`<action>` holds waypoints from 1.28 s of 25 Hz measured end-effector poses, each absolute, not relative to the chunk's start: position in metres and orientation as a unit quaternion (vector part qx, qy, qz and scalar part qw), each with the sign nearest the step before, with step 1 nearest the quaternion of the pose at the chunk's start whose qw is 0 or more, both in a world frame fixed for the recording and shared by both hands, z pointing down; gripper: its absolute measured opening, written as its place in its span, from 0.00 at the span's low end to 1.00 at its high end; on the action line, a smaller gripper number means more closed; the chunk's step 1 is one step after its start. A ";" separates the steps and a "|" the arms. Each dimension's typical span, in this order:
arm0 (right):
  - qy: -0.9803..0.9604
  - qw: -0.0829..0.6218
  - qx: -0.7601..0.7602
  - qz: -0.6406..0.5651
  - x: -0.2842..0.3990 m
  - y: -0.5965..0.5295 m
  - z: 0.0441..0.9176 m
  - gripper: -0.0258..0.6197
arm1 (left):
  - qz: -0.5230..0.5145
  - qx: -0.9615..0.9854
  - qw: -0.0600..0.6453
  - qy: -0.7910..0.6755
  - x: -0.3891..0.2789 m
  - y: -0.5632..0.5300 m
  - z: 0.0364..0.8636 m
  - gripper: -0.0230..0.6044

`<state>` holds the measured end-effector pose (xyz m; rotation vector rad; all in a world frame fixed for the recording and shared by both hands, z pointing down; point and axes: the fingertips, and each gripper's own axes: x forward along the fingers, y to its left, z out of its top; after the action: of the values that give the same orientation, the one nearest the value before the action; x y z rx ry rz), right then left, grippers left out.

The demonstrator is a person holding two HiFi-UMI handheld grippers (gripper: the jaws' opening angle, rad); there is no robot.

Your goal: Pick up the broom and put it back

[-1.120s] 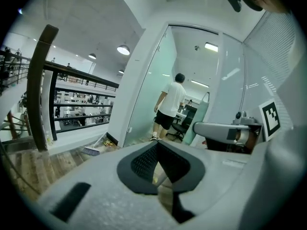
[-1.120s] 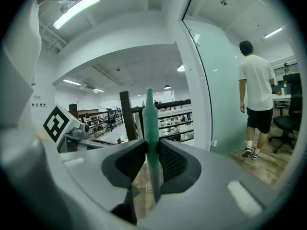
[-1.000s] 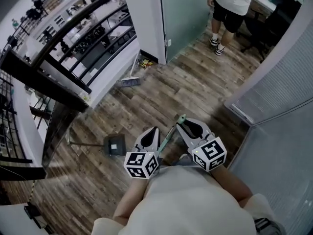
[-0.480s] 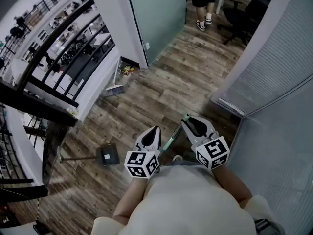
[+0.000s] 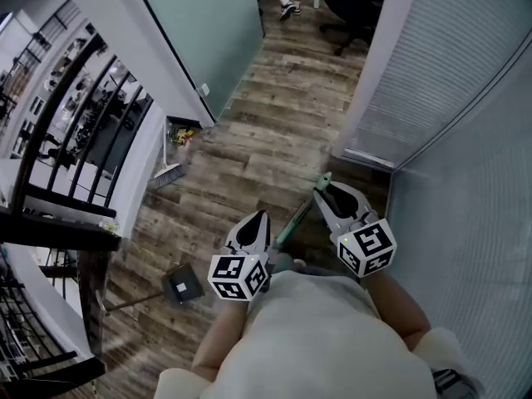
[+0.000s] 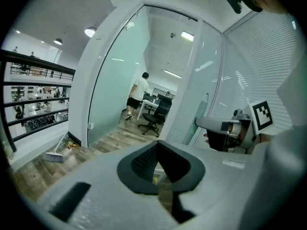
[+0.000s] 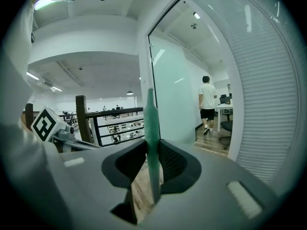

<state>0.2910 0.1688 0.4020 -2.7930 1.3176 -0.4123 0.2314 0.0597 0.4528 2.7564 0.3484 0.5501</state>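
**Green shaft pinched in the right jaws, slanting down toward the left gripper**

The slim green plastic broom handle [image 7: 150, 114] is pinched between the dark pads of the right gripper [image 7: 152, 145]. Its rounded tip stands well above the jaws and the rest of it passes down between them. Seen from the head view, the long axis is tilted: from the tip just beyond the right jaws, the shaft runs down and across toward the left gripper [image 5: 258, 217] and ends up just beside it. The brush end is not shown; it is probably hidden below the person's body.

The left gripper's jaws are pressed together with nothing between them, and the shaft lies off to their right. The right hand alone carries the broom.

Well ahead of the left jaws and to their left, a second pale-bristled broom head [image 5: 168, 174] rests at the foot of the white wall. This is judged a likely storage spot.
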 end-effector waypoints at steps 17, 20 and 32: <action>0.294 0.034 -0.947 -0.124 0.361 0.262 0.393 0.19 | 0.216 0.942 0.135 0.218 0.313 0.126 0.456 0.05; 0.277 0.035 -0.952 -0.127 0.376 0.278 0.398 0.19 | 0.216 0.938 0.134 0.237 0.336 0.143 0.457 0.05; 0.188 0.039 -0.969 -0.154 0.444 0.344 0.410 0.19 | 0.232 0.909 0.123 0.323 0.437 0.209 0.455 0.04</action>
<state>0.4436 0.3442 0.4101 -2.9710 0.5773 -0.4717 0.4369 0.2093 0.4546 2.6524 0.9408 0.6757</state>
